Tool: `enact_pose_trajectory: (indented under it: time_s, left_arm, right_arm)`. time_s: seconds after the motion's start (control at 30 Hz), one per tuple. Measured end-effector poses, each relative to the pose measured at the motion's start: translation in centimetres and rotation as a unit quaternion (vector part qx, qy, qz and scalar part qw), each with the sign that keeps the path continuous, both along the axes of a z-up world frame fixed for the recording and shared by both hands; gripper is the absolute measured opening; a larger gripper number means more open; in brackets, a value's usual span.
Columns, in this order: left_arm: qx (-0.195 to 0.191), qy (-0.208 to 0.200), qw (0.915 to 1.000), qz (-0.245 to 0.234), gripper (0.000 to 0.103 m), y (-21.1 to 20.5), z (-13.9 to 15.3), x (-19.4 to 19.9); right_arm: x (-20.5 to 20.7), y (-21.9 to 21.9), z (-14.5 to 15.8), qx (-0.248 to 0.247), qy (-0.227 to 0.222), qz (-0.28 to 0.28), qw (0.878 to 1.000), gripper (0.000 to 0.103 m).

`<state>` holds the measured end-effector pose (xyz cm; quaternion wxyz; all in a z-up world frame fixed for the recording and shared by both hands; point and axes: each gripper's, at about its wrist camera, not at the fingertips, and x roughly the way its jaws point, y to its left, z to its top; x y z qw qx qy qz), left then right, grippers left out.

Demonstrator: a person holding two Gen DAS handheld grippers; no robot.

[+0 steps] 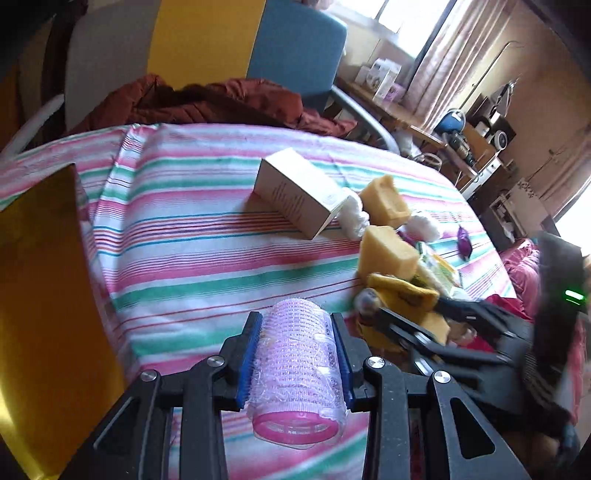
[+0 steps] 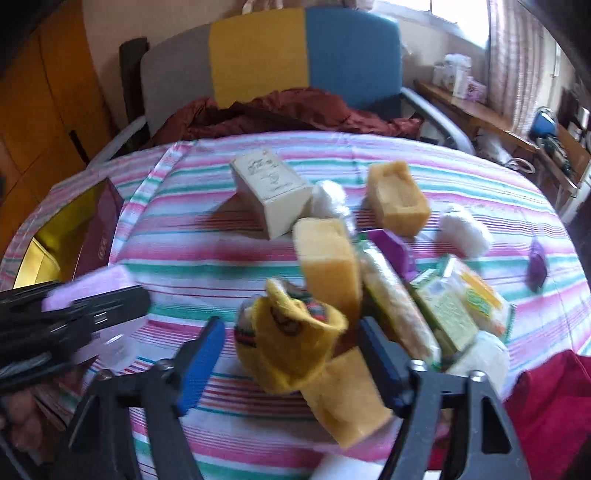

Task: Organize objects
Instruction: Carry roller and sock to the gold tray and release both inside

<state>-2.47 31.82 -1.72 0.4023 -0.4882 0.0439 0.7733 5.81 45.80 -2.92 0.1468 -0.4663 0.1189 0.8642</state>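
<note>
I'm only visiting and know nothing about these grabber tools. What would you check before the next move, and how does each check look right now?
1. Left gripper holds the pink hair roller squarely between both pads: ok.
2. Right gripper open: ok.
3. Yellow sock lies between the right fingers: ok; contact cannot tell, picture blurred.
4. Only the sock in the gap: not ok, a yellow sponge crowds in too.
5. The box at the left is open: ok.

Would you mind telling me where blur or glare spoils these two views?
Left wrist view: hair roller in the left gripper is sharp, window blown out. Right wrist view: motion-blurred throughout, yellow sock between the open right gripper smeared.
</note>
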Motion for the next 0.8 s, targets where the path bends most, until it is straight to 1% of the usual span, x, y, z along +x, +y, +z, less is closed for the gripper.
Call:
enact_pose_trajectory:
  time_s: [0.03, 0.1, 0.17, 0.23, 0.37, 0.5, 0.6, 0.7, 0.8]
  left_arm:
    - [0.005, 0.003, 1.0000, 0.001, 0.036, -0.6, 0.4, 0.2]
    - [0.014, 0.009, 0.9998, 0.005, 0.036, -1.8, 1.2, 0.6]
    - [0.021, 0.015, 0.9996, 0.012, 0.036, -3.3, 1.8, 0.6]
    - [0.029, 0.020, 0.9992, 0.021, 0.036, -4.8, 2.4, 0.6]
    - [0.040, 0.026, 0.9972, 0.057, 0.036, -9.3, 3.4, -0.4]
    - [0.041, 0.041, 0.9932, 0.101, 0.036, -13.9, 4.1, -2.0]
    - [0.024, 0.060, 0.9886, 0.136, 0.036, -17.6, 4.1, -3.7]
    - [0.006, 0.061, 0.9843, 0.165, 0.036, -20.4, 3.5, -5.6]
    - [-0.014, 0.069, 0.9789, 0.192, 0.037, -23.0, 2.7, -7.5]
  right_arm:
    - [-0.4, -0.2, -0.4, 0.000, -0.010, 0.009, 1.000, 0.038]
    - [-0.3, -0.5, -0.6, 0.006, -0.015, 0.012, 1.000, 0.032]
    - [0.2, -0.7, -0.3, -0.002, -0.007, 0.014, 1.000, 0.026]
    - [0.7, -0.9, 0.1, -0.011, -0.001, 0.012, 1.000, 0.026]
    - [2.1, -1.9, 1.7, -0.038, 0.030, 0.015, 0.999, 0.026]
    - [2.3, -4.5, 3.7, -0.040, 0.060, 0.038, 0.997, 0.026]
    - [1.9, -6.2, 5.3, -0.058, 0.082, 0.065, 0.993, 0.026]
    - [0.9, -8.5, 6.5, -0.062, 0.091, 0.101, 0.989, 0.026]
    - [-0.5, -11.2, 7.4, -0.077, 0.098, 0.138, 0.983, 0.026]
